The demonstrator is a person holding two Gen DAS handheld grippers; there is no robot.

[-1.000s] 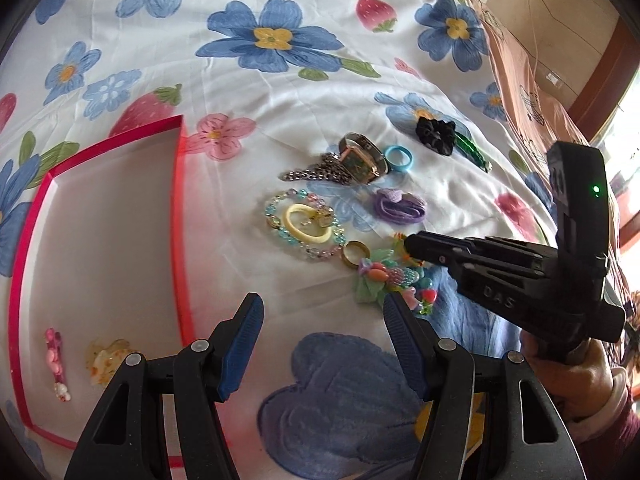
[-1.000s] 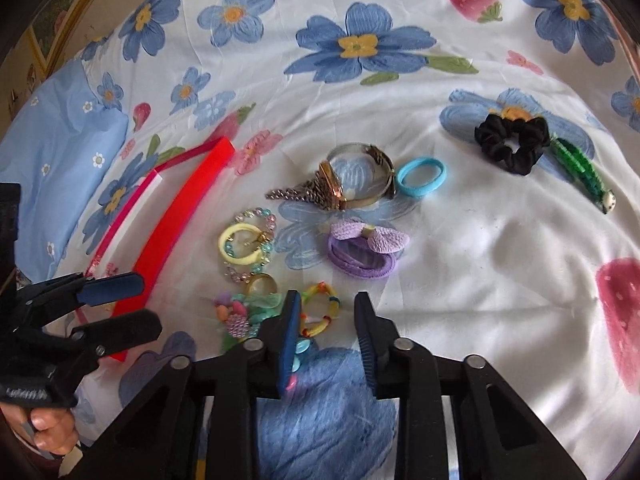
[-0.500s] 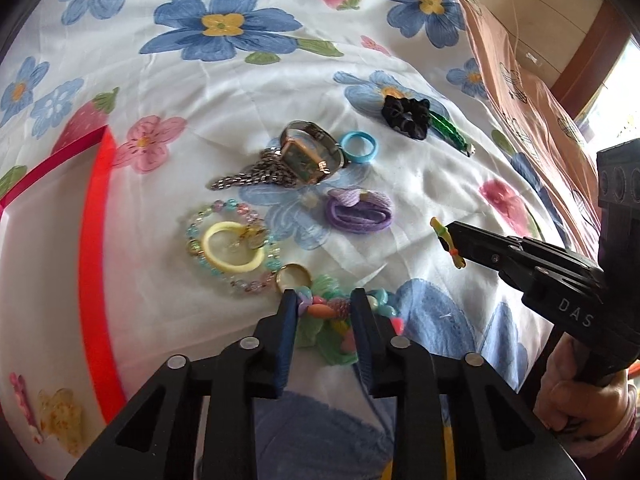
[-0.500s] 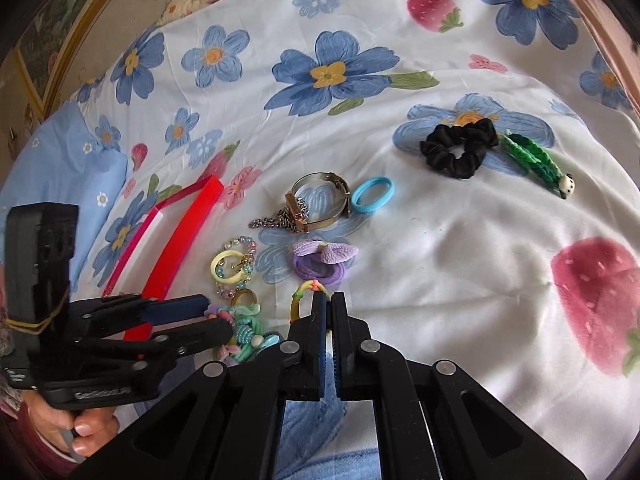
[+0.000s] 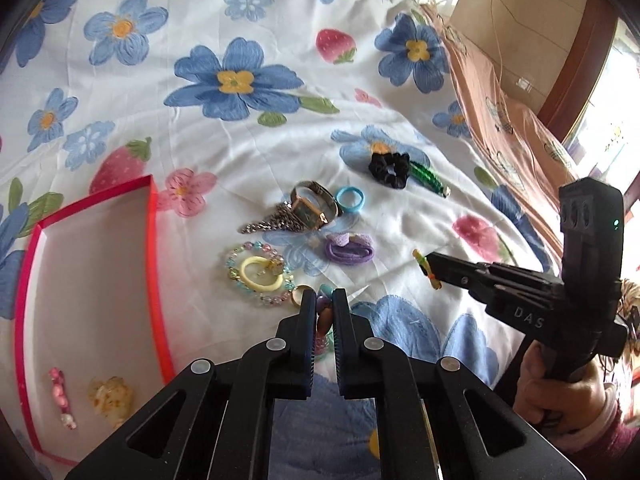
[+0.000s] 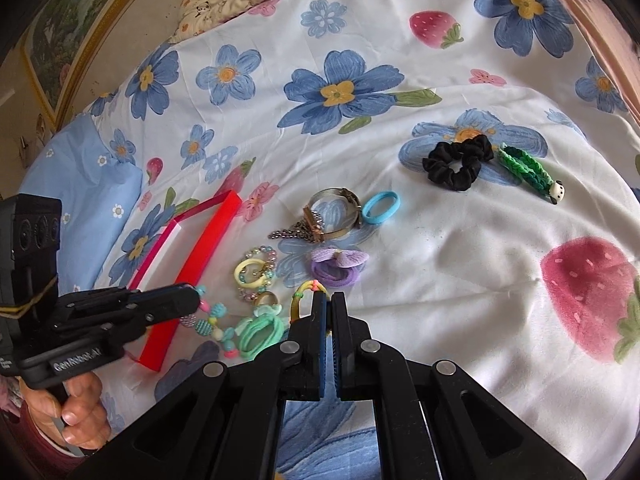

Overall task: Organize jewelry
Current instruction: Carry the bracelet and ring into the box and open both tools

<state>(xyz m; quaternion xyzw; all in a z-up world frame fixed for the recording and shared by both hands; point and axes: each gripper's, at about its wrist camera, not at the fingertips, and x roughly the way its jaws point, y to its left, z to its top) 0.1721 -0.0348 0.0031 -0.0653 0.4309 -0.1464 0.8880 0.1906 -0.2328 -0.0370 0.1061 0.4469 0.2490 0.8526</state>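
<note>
My left gripper (image 5: 324, 304) is shut on a colourful beaded bracelet (image 6: 210, 320), lifted just off the flowered bedsheet; it also shows in the right wrist view (image 6: 192, 300). My right gripper (image 6: 326, 304) is shut on a small yellow-orange rubber-band ring (image 6: 304, 298), which also shows in the left wrist view (image 5: 426, 274). A red-rimmed box lid (image 5: 154, 240) lies at the left and holds a pink clip (image 5: 60, 396) and a yellow clip (image 5: 110, 398).
On the sheet lie a watch (image 5: 310, 210), a blue ring (image 5: 349, 199), a purple bow tie (image 5: 348, 250), a yellow ring inside a bead bracelet (image 5: 260, 276), a gold ring (image 5: 298, 296), a mint hair tie (image 6: 260, 330), a black scrunchie (image 5: 390, 168) and a green braided band (image 5: 428, 176).
Both grippers have closed, the left on the beaded bracelet, the right on the rubber-band ring. Both have lifted away from the pile.
</note>
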